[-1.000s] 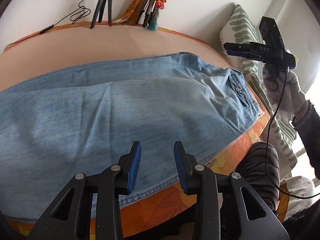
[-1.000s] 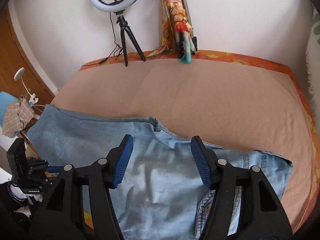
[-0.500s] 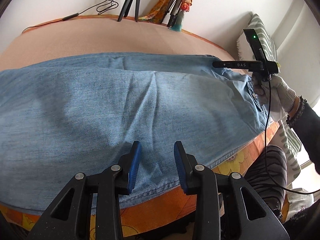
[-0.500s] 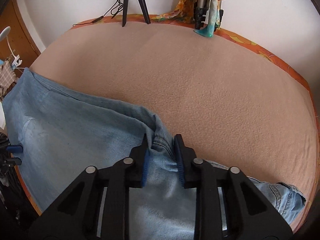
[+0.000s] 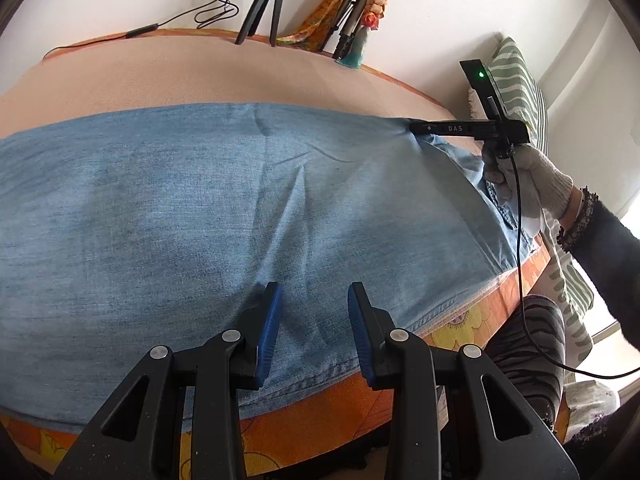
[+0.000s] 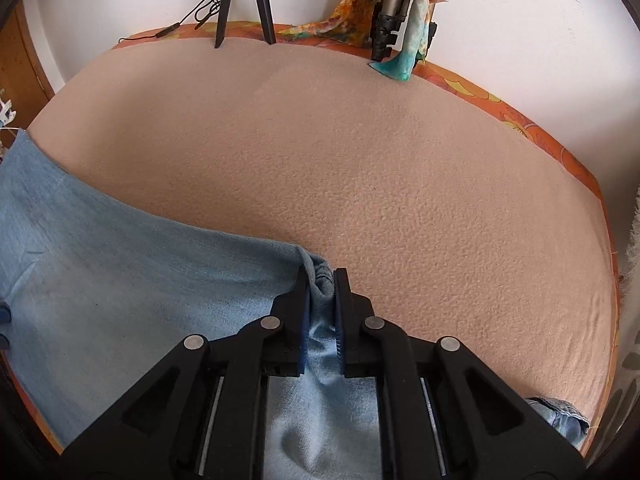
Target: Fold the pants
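Observation:
Light blue denim pants (image 5: 240, 208) lie spread across a tan bed cover (image 5: 180, 76). My left gripper (image 5: 314, 320) is open and empty, hovering over the pants' near hem edge. My right gripper (image 6: 321, 292) is shut on a bunched fold of the pants (image 6: 120, 256) at their far edge near the waist. In the left wrist view the right gripper (image 5: 416, 127) pinches that far edge at the right, held by a gloved hand (image 5: 528, 180).
Tripod legs (image 5: 260, 4) and a cable (image 5: 180, 20) stand at the bed's far side by the wall, with a colourful doll (image 6: 412, 20). A striped pillow (image 5: 516, 80) lies at the right. The orange patterned bed edge (image 5: 320, 412) runs below the pants.
My right gripper came down and shut on the pants' far edge, now drawn taut. My left gripper stayed open over the near hem.

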A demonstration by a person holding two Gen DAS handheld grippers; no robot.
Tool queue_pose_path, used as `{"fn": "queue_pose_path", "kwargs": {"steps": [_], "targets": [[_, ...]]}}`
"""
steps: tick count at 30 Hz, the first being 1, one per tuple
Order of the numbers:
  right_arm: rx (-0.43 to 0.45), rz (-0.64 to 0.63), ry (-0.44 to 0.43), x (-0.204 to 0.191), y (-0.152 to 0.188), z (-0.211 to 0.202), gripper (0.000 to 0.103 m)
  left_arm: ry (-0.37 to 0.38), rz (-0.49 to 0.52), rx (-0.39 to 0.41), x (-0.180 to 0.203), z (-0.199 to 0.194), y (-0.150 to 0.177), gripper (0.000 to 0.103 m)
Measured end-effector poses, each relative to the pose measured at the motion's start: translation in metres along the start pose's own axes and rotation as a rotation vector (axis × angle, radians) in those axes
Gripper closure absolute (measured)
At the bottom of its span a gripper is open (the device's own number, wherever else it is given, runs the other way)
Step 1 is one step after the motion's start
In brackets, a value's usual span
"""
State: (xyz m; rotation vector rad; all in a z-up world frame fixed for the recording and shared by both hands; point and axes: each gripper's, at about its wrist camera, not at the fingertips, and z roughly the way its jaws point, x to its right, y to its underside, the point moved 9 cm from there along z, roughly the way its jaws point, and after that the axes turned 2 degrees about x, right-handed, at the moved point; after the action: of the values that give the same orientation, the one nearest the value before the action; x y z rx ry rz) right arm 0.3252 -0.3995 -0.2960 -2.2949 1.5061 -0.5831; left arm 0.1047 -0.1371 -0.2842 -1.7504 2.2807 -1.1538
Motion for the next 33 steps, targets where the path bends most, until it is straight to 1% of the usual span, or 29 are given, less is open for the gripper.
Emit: {"fn": "queue_pose_path", "kwargs": {"steps": [1, 2, 3, 5, 6, 8, 10, 11, 12, 13, 16, 17, 18, 20, 21, 22, 24, 26, 28, 31, 33], "targets": [[0.006, 0.005, 0.006, 0.001, -0.001, -0.004, 0.089, -0.005, -0.01, 0.01, -0.002, -0.004, -0.002, 0.071], [0.016, 0.009, 0.017, 0.002, -0.003, -0.009, 0.078, -0.005, -0.019, 0.025, -0.004, -0.009, -0.004, 0.071], [0.031, 0.019, 0.024, 0.003, -0.004, -0.015, 0.068, 0.002, -0.031, 0.043, -0.006, -0.015, -0.008, 0.071], [0.066, 0.057, 0.003, 0.003, -0.005, -0.031, 0.061, 0.01, -0.054, 0.085, -0.009, -0.031, -0.016, 0.071], [0.082, 0.077, -0.017, 0.001, -0.005, -0.04, 0.058, 0.007, -0.065, 0.115, -0.01, -0.041, -0.022, 0.071], [0.114, 0.106, -0.039, -0.004, -0.004, -0.058, 0.057, 0.003, -0.091, 0.176, -0.015, -0.064, -0.032, 0.071], [0.149, 0.118, -0.066, -0.012, -0.002, -0.077, 0.053, 0.02, -0.124, 0.232, -0.019, -0.088, -0.045, 0.071], [0.165, 0.12, -0.077, -0.016, 0.0, -0.087, 0.049, 0.025, -0.138, 0.259, -0.022, -0.101, -0.051, 0.07], [0.181, 0.121, -0.087, -0.022, 0.001, -0.096, 0.046, 0.027, -0.149, 0.283, -0.024, -0.114, -0.057, 0.065], [0.198, 0.123, -0.1, -0.028, 0.002, -0.105, 0.045, 0.03, -0.159, 0.307, -0.026, -0.128, -0.062, 0.059], [0.247, 0.129, -0.146, -0.048, 0.004, -0.132, 0.043, 0.03, -0.192, 0.379, -0.038, -0.17, -0.079, 0.054], [0.264, 0.134, -0.157, -0.054, 0.005, -0.141, 0.039, 0.025, -0.2, 0.399, -0.043, -0.185, -0.084, 0.052], [0.282, 0.139, -0.168, -0.061, 0.005, -0.15, 0.036, 0.02, -0.213, 0.421, -0.049, -0.199, -0.088, 0.048], [0.314, 0.149, -0.199, -0.073, 0.007, -0.168, 0.034, 0.024, -0.257, 0.471, -0.068, -0.229, -0.093, 0.043], [0.326, 0.153, -0.211, -0.079, 0.008, -0.176, 0.033, 0.021, -0.285, 0.492, -0.081, -0.243, -0.093, 0.04], [0.339, 0.155, -0.223, -0.085, 0.009, -0.183, 0.032, 0.008, -0.313, 0.51, -0.096, -0.257, -0.091, 0.039], [0.36, 0.158, -0.239, -0.096, 0.011, -0.195, 0.029, -0.043, -0.363, 0.535, -0.129, -0.279, -0.082, 0.039], [0.375, 0.176, -0.253, -0.103, 0.013, -0.202, 0.028, -0.106, -0.416, 0.553, -0.164, -0.297, -0.069, 0.039], [0.381, 0.192, -0.264, -0.11, 0.015, -0.206, 0.028, -0.145, -0.487, 0.577, -0.199, -0.317, -0.056, 0.039], [0.383, 0.19, -0.248, -0.12, 0.017, -0.209, 0.028, -0.204, -0.581, 0.593, -0.248, -0.335, -0.028, 0.039], [0.379, 0.191, -0.256, -0.128, 0.018, -0.21, 0.028, -0.212, -0.646, 0.59, -0.277, -0.337, -0.008, 0.039]]}}
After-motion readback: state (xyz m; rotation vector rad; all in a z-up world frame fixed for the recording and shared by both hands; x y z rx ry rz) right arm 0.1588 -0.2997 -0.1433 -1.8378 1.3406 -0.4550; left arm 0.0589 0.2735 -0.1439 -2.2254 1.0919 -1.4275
